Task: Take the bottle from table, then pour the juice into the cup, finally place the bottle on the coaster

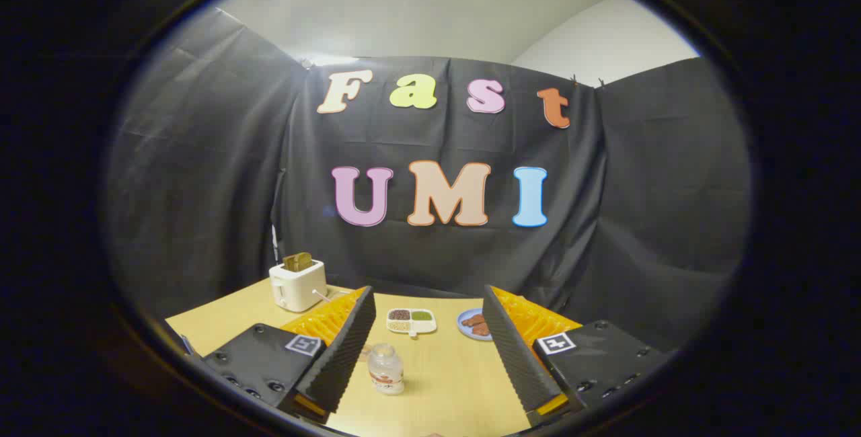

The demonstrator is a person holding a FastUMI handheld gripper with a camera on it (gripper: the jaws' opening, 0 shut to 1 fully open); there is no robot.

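One bottle (386, 369) on table (444, 383), between spread fingers of one gripper (426, 343). One toaster (297, 284), two toast slices in it. One divided dish (412, 321), three compartments. One plate (475, 324).

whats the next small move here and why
Probably ease the open gripper forward and slightly left, then close. The bottle stands upright on the table between the fingers, nearer the left one, and neither finger touches it.
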